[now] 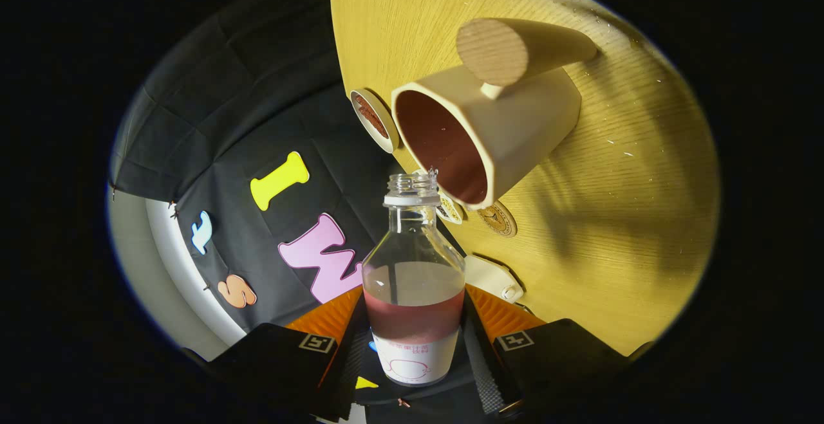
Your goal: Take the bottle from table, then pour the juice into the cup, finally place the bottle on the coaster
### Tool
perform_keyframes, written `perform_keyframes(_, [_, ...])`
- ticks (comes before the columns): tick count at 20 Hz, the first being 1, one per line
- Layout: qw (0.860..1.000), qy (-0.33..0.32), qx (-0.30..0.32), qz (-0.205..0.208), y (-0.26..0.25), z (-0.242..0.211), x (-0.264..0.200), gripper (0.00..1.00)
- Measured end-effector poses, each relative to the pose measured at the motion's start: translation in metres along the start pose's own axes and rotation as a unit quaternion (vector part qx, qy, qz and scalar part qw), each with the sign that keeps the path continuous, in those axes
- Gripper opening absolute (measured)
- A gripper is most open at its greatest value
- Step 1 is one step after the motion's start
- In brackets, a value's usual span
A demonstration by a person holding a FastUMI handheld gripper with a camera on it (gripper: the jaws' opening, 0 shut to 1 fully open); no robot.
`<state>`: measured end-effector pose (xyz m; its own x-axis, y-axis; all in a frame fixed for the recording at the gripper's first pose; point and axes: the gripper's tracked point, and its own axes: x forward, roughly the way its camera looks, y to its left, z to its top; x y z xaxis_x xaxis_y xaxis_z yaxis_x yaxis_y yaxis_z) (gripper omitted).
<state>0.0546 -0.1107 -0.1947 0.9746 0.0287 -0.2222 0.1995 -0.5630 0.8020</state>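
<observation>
One bottle (414,282), held in my claw (412,353): both fingers press its lower body, one on each side, so the claw is pinching the bottle. It has no cap on and is tipped over hard, neck pointing at the cup.

One cup (496,125), pale, with a wooden-ended handle, standing on the tabletop (618,218) just beyond the bottle's mouth. Its inside looks reddish; I cannot tell how much liquid it holds.

Red juice: about a third of the bottle, by my estimate, sitting low against the label.

One round coaster (372,118), lying on the tabletop just past the cup, nothing on it.

Two small round discs by the cup's rim and one pale object nearer my claw; I cannot identify them.

Progress, as I judge it: bottle taken, done. Pouring, under way or near its end. Setting the bottle on the coaster, not yet done.
</observation>
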Motion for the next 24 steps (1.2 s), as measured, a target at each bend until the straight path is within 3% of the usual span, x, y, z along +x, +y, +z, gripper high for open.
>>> perform_keyframes(5, [1.000,0.007,0.012,-0.004,0.001,-0.006,0.005,0.75])
perform_keyframes(24, [0.987,-0.057,0.122,0.081,0.018,0.019,-0.009,0.76])
